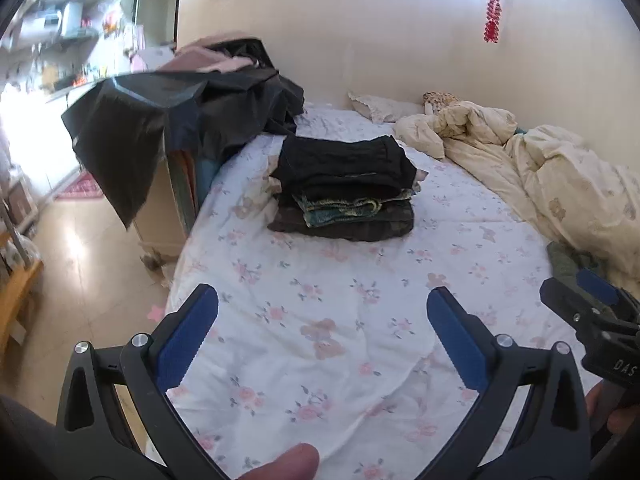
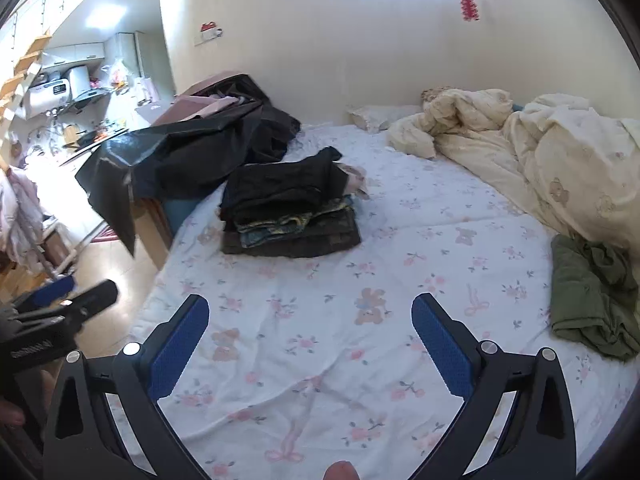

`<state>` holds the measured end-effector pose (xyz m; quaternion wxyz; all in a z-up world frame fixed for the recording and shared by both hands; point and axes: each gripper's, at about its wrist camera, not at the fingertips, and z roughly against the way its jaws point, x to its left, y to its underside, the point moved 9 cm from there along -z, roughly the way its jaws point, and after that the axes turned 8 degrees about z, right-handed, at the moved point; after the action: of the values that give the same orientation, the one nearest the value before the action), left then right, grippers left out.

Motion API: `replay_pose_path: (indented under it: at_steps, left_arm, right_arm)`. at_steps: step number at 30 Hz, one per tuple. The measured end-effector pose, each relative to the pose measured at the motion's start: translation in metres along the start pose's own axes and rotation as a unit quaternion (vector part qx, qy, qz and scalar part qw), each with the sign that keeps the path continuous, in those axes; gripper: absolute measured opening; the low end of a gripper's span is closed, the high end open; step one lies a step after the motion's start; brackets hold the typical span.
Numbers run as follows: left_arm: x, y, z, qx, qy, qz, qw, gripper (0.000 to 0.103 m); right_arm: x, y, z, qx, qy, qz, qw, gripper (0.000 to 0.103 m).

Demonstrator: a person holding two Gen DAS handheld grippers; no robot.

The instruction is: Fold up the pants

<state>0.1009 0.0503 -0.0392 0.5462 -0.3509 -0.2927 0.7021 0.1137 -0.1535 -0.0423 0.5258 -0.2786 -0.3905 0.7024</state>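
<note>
A bed (image 2: 320,320) covered by a smooth white sheet with pink flowers is seen, with a puffy cream quilt (image 2: 560,168) bunched along the wall. Crumpled olive-green pants (image 2: 588,300) are laid at the right edge, partly cut off there. A neat stack of folded dark clothes (image 1: 344,188) is set mid-bed. The left gripper (image 1: 322,334) and right gripper (image 2: 310,338) are held wide apart above the sheet, with nothing gripped between their ridged blue pads.
</note>
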Motion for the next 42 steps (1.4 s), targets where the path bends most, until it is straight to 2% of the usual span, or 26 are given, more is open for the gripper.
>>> replay_pose_path:
  at_steps: [4,9,19,42]
  left_arm:
    - [-0.003,0.005,-0.012,0.008,-0.005,-0.008,0.9999,0.103]
    - [-0.009,0.011,-0.021,0.011,-0.025,-0.039,0.9989,0.103]
    - [-0.009,0.013,-0.021,0.018,-0.008,-0.026,0.9995,0.103]
    - [-0.005,0.009,-0.016,0.005,-0.012,-0.026,0.9996,0.103]
  right_arm:
    - [-0.003,0.012,-0.018,0.013,0.004,-0.007,1.0,0.103]
    - [-0.008,0.007,-0.021,-0.002,0.02,-0.001,1.0,0.103]
    - [-0.007,0.007,-0.019,-0.004,0.023,0.009,1.0,0.103]
    - [-0.003,0.008,-0.018,-0.002,0.022,0.017,1.0,0.103]
